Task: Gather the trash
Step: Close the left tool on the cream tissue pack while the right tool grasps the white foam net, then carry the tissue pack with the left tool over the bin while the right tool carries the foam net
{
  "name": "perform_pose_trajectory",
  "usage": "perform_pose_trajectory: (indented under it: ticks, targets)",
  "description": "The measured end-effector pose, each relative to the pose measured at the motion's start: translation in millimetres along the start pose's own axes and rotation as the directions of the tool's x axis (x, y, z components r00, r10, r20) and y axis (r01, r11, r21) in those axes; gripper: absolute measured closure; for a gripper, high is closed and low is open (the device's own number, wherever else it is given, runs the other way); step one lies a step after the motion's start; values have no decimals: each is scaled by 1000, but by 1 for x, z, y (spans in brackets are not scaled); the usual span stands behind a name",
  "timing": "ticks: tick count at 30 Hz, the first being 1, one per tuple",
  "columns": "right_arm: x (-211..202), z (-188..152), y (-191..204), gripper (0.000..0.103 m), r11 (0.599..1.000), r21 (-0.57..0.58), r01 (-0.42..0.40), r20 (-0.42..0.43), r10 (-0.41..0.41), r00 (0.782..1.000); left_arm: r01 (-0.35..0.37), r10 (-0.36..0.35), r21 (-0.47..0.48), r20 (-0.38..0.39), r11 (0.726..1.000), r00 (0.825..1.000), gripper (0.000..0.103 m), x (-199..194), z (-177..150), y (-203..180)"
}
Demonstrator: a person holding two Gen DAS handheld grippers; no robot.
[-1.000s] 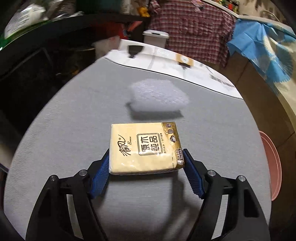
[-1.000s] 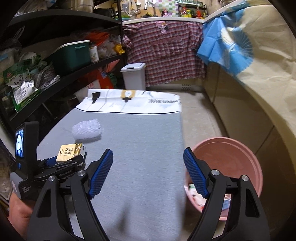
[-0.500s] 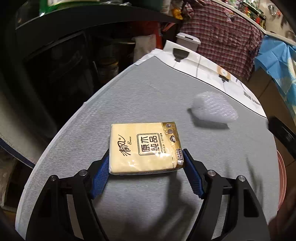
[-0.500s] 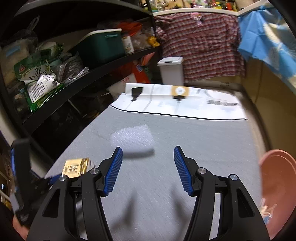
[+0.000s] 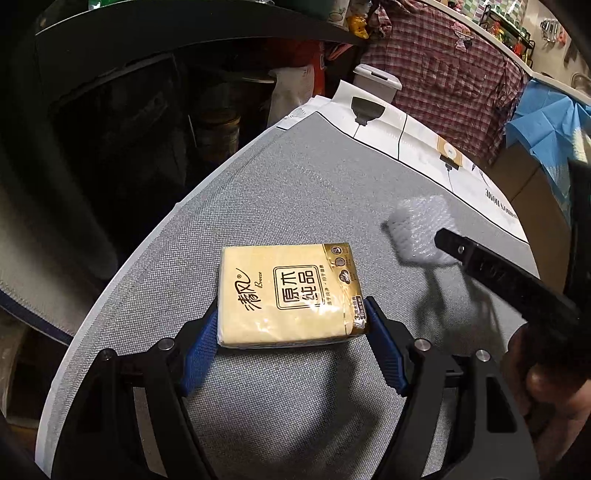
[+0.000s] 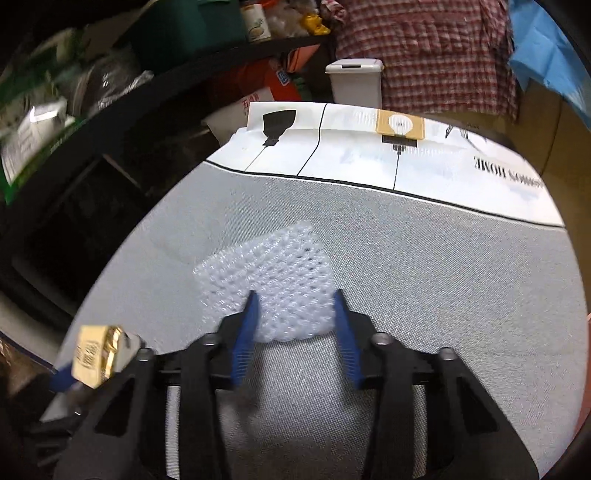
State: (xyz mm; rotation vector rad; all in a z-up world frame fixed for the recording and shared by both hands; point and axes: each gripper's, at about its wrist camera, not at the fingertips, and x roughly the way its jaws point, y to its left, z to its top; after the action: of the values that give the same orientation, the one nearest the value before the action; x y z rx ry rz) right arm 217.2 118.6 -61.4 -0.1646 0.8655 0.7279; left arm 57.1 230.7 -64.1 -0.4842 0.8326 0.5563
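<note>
My left gripper (image 5: 291, 325) is shut on a yellow tissue pack (image 5: 288, 291) and holds it over the grey tabletop (image 5: 280, 199). The pack also shows at the lower left of the right wrist view (image 6: 96, 354). A piece of white bubble wrap (image 6: 269, 280) lies on the table. My right gripper (image 6: 295, 314) is open, with its blue fingers on either side of the wrap's near end. From the left wrist view the bubble wrap (image 5: 421, 229) is partly hidden by the right gripper's black finger (image 5: 509, 280).
A white printed sheet (image 6: 406, 147) covers the table's far end. A white lidded bin (image 6: 356, 81) stands behind it, below a hanging plaid shirt (image 6: 424, 48). Dark shelves with bags and a green box (image 6: 184, 33) run along the left.
My right gripper has swung left from the pink basin side to the bubble wrap and narrowed around it. My left gripper still holds the tissue pack and has turned left.
</note>
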Motion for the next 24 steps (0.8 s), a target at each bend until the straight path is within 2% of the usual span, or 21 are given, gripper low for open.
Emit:
perform_pose_trajectory:
  ticks: [1, 3, 4, 13, 24]
  targets:
    - [-1, -1, 0, 84, 1000, -7, 4, 0, -4, 1000, 3, -3, -1, 0, 1000, 1000, 32, -1, 0, 1]
    - [-4, -3, 1, 95, 1000, -14, 16, -1, -16, 1000, 7, -7, 0, 0, 1000, 1000, 32, -2, 0, 1]
    - [-5, -2, 1, 97, 1000, -17, 20, -2, -20, 1000, 10, -10, -1, 0, 1000, 1000, 32, -3, -1, 1]
    - [-37, -10, 6, 98, 998, -30, 55, 42, -54, 998, 25, -25, 10, 23, 1000, 999, 32, -16, 0, 4]
    - [-104, -22, 6, 98, 994, -56, 89, 105, -83, 991, 46, -48, 32, 70, 998, 996, 32, -42, -2, 1]
